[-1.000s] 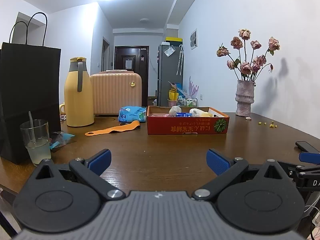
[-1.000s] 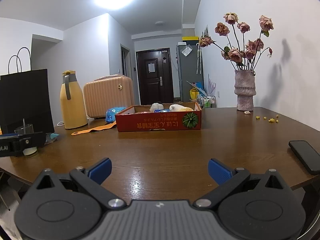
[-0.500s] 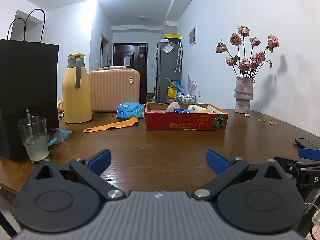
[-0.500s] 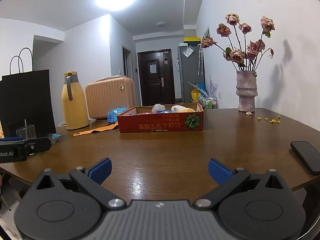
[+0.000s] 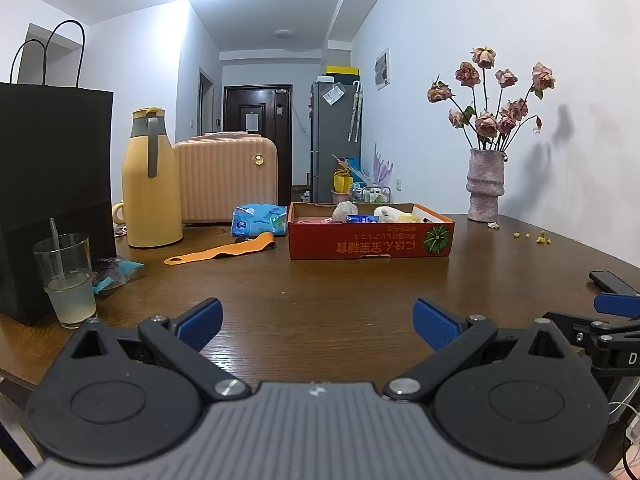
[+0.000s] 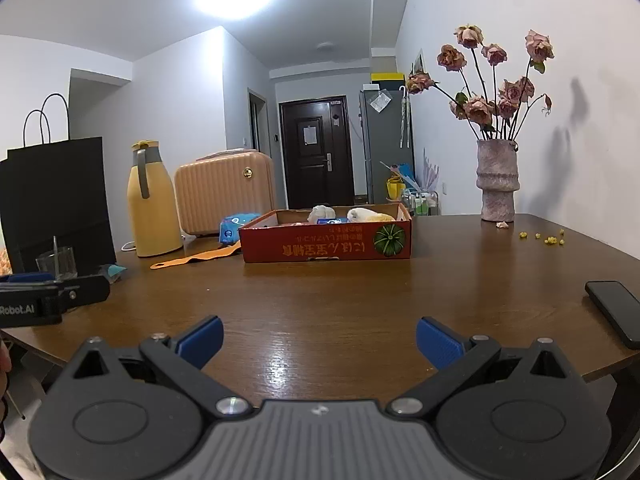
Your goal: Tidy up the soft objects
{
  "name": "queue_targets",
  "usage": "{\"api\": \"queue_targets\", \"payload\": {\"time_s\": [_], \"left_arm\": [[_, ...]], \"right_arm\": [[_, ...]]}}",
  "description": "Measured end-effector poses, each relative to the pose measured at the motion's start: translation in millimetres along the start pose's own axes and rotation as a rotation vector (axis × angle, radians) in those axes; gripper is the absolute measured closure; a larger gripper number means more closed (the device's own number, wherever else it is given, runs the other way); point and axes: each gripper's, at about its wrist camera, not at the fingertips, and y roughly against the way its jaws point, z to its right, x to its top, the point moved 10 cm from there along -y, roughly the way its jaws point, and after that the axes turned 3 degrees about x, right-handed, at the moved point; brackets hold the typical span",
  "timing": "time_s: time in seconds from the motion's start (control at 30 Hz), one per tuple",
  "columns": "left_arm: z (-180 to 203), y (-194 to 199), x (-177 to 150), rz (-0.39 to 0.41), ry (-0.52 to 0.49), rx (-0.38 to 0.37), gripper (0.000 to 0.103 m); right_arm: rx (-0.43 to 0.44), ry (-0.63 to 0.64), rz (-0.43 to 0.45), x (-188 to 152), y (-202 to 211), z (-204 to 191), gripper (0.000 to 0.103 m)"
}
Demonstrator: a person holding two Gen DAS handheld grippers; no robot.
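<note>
A red cardboard box (image 5: 370,242) (image 6: 326,242) stands at mid-table and holds several soft items, among them a grey-white plush (image 5: 345,211) (image 6: 322,213) and a white-yellow plush (image 5: 394,214) (image 6: 368,215). An orange strap (image 5: 224,253) (image 6: 192,258) and a blue tissue pack (image 5: 259,220) (image 6: 234,228) lie left of the box. My left gripper (image 5: 316,316) is open and empty near the table's front edge. My right gripper (image 6: 319,338) is open and empty, also well short of the box.
A yellow thermos (image 5: 150,184), a pink case (image 5: 226,180), a black paper bag (image 5: 48,184) and a glass with a straw (image 5: 66,278) stand on the left. A vase of dried roses (image 6: 496,176) stands at the far right. A black phone (image 6: 616,312) lies by the right edge.
Both grippers have risen slightly and tilted; the view of the table has shifted a little. Both stay open and empty.
</note>
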Motion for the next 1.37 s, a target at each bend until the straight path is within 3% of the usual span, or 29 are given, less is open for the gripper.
{"api": "queue_targets", "payload": {"time_s": [1.37], "left_arm": [[-0.7, 5.9, 4.2, 0.026, 0.004, 0.014, 0.0]], "right_arm": [[-0.01, -0.014, -0.012, -4.0, -3.4, 4.3, 0.0]]}}
